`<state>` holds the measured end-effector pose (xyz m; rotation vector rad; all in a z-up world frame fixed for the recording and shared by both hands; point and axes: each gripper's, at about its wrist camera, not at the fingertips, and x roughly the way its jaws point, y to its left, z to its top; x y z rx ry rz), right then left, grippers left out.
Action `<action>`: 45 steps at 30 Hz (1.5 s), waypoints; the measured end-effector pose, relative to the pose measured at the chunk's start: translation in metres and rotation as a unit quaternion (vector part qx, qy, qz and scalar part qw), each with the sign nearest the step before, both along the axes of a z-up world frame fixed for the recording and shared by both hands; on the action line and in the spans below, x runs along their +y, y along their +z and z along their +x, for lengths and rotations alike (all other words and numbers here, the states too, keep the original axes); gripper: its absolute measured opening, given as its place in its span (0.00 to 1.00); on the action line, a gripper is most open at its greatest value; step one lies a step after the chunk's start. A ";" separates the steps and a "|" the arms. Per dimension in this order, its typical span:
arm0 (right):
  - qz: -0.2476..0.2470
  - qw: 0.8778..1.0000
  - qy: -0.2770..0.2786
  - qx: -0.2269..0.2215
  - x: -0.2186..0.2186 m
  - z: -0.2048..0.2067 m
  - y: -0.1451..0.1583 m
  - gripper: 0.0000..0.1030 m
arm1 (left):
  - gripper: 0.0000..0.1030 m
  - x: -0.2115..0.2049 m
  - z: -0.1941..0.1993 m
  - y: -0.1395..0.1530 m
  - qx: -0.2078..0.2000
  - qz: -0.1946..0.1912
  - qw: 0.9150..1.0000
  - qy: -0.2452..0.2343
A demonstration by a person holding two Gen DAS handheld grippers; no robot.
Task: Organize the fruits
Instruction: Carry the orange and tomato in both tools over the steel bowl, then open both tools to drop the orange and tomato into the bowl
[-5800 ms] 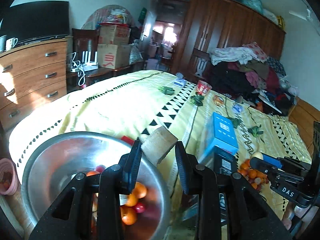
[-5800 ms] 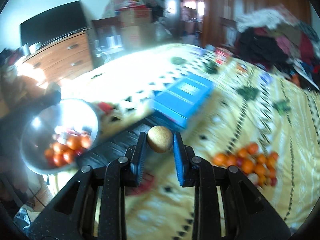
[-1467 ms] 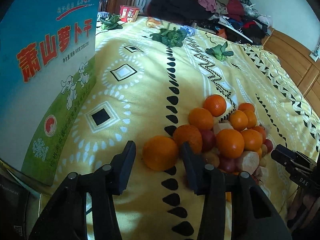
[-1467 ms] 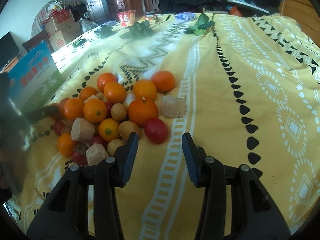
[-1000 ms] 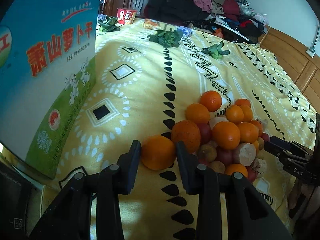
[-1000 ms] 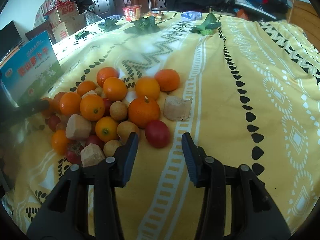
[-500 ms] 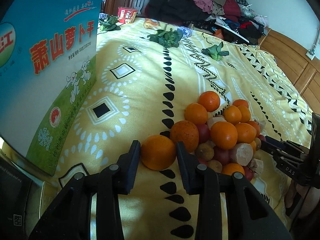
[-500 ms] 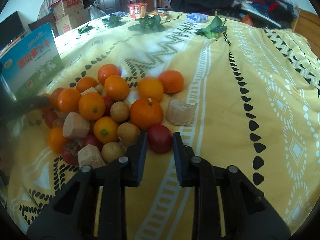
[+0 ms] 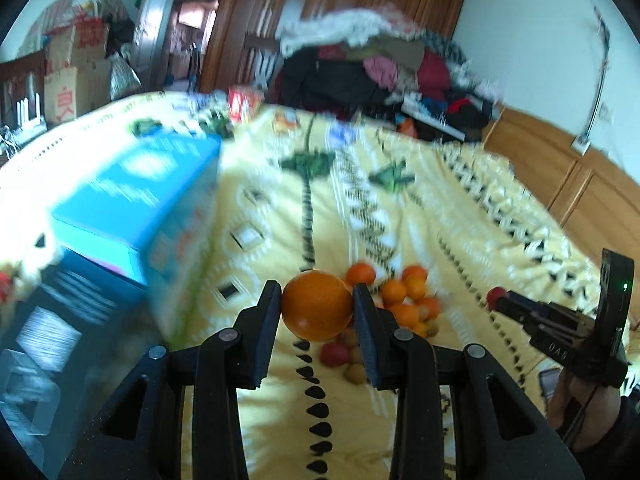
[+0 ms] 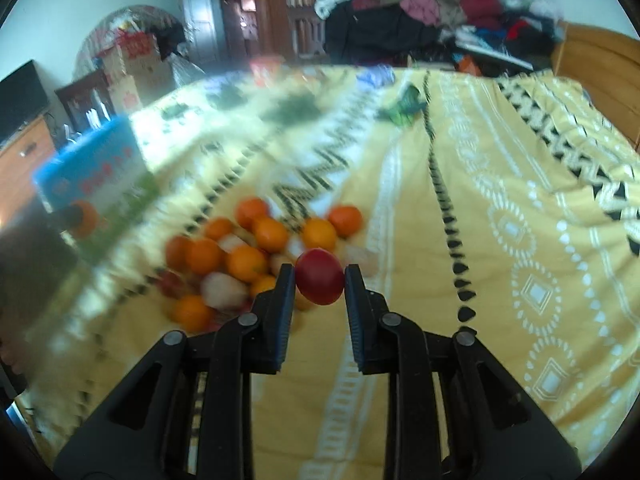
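My left gripper (image 9: 317, 308) is shut on an orange (image 9: 316, 305) and holds it above the yellow bedspread (image 9: 440, 216). My right gripper (image 10: 319, 283) is shut on a small red fruit (image 10: 320, 282), also lifted off the bed. The fruit pile (image 10: 248, 252) of oranges, red fruits and pale chunks lies on the bedspread below and to the left of the right gripper; it also shows in the left wrist view (image 9: 400, 308). The right gripper with its red fruit (image 9: 496, 293) shows at the right of the left wrist view.
A blue box (image 9: 136, 192) stands on a dark box (image 9: 60, 320) to the left of the pile. Green leafy vegetables (image 9: 312, 164) lie farther up the bed. Piled clothes (image 9: 380, 68) and a wooden wardrobe stand behind.
Both grippers have lifted away from the bed with their fruits, the left with the orange, the right with the red fruit. The views are motion-blurred.
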<state>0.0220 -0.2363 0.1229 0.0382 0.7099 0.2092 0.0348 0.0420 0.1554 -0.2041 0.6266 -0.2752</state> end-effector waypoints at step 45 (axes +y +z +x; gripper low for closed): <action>0.055 0.918 0.389 0.063 0.494 -0.091 0.073 0.25 | 0.37 0.381 -0.169 -0.002 0.077 -0.018 0.940 0.331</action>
